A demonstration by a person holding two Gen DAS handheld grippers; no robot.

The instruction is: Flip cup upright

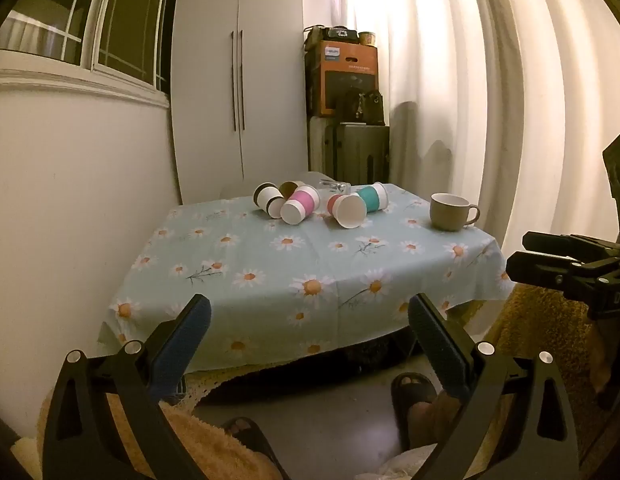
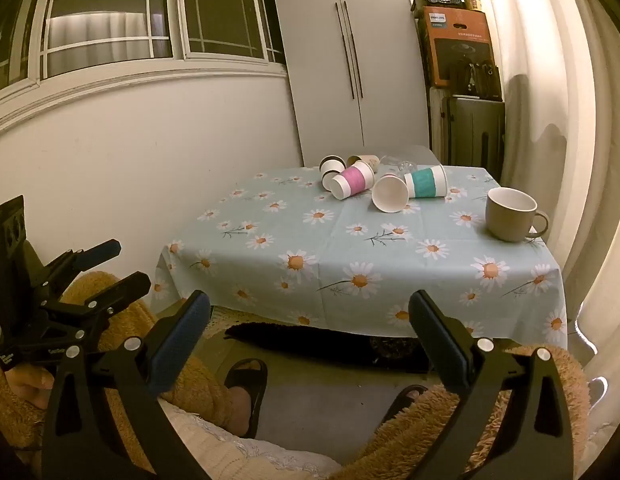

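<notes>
Several paper cups lie on their sides at the far end of the daisy tablecloth (image 1: 270,264): a pink-banded cup (image 1: 300,205) (image 2: 353,180), a teal-banded cup (image 1: 373,198) (image 2: 425,182), a red-banded cup with its mouth toward me (image 1: 347,210) (image 2: 389,194), and a dark-banded cup (image 1: 268,198) (image 2: 331,168). A beige mug (image 1: 451,212) (image 2: 511,214) stands upright at the right. My left gripper (image 1: 310,320) is open and empty, short of the table's near edge; it also shows in the right wrist view (image 2: 114,262). My right gripper (image 2: 310,316) is open and empty, also seen from the left (image 1: 521,254).
A clear glass (image 1: 335,187) lies behind the cups. A white wardrobe (image 1: 238,80), stacked boxes (image 1: 345,80) and a curtain (image 1: 489,100) stand behind the table. The person's knees and sandalled feet (image 1: 413,394) are below the grippers.
</notes>
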